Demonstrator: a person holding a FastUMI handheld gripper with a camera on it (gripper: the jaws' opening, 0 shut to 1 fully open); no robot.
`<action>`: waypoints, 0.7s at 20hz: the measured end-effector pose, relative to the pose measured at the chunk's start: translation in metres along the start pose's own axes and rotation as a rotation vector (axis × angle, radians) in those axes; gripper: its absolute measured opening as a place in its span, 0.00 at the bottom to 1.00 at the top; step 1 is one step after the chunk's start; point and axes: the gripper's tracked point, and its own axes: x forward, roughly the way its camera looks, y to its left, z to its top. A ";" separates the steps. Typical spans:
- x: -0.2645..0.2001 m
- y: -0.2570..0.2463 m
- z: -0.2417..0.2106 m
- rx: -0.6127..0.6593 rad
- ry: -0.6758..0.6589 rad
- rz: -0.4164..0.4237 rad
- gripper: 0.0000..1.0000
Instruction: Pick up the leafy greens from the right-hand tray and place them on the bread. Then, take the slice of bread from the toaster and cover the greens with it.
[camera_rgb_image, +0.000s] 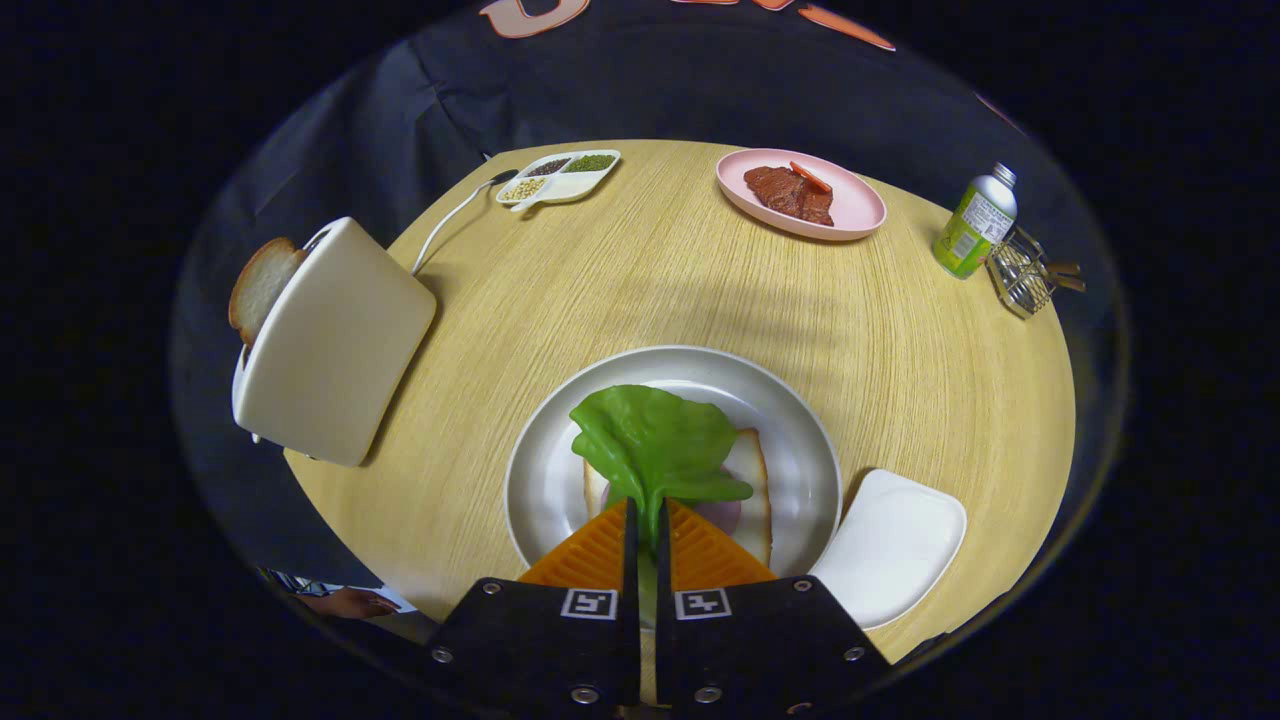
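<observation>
1. The gripper (648, 520) is clenched on the stem of the leafy greens (655, 443), both fingers pressing it, above a round grey plate (540, 480).
2. The leaf lies over the bread (752, 490) on that plate, a pink slice beneath it.
3. At ten o'clock, a toaster (335, 340) holds a slice of bread (260, 285).
4. The white tray (890, 545) sits at four o'clock, just beside the plate.
5. At one o'clock, a pink plate (850, 205) carries meat.
</observation>
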 end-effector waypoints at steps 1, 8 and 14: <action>0.002 0.000 0.000 -0.009 0.004 -0.005 0.12; 0.002 -0.021 0.001 -0.113 -0.033 -0.127 0.34; -0.010 -0.022 0.011 -0.123 -0.097 -0.142 0.67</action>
